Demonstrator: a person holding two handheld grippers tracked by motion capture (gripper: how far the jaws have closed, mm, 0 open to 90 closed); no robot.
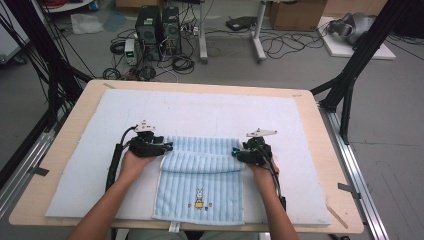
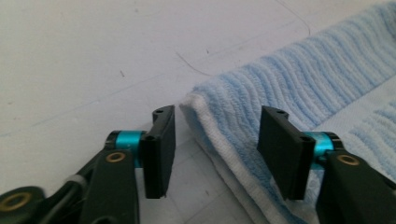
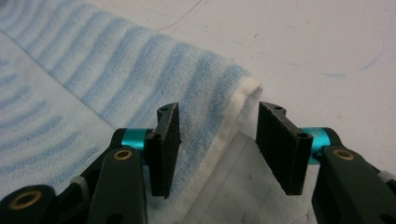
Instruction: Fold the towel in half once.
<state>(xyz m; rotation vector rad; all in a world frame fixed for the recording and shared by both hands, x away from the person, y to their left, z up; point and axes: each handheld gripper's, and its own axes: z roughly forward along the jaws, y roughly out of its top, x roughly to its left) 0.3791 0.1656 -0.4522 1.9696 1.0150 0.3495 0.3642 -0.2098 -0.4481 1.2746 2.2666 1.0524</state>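
Note:
A light blue striped towel (image 1: 200, 185) lies on a white mat (image 1: 200, 110), its far part folded back toward me into a roll across the middle. My left gripper (image 1: 169, 147) sits at the left end of that fold and my right gripper (image 1: 235, 152) at the right end. In the left gripper view the left gripper (image 2: 215, 140) stands open, the towel's (image 2: 289, 79) white-hemmed corner lying between the jaws without touching the pads. In the right gripper view the right gripper (image 3: 218, 140) is open too, with the towel's (image 3: 140, 70) hemmed corner loose between the jaws.
The mat covers most of a light wooden table (image 1: 320, 130). A small embroidered figure (image 1: 199, 199) marks the near part of the towel. Beyond the table, computer towers (image 1: 159, 27), cables and boxes stand on the floor, and black frame legs (image 1: 350, 75) rise at both sides.

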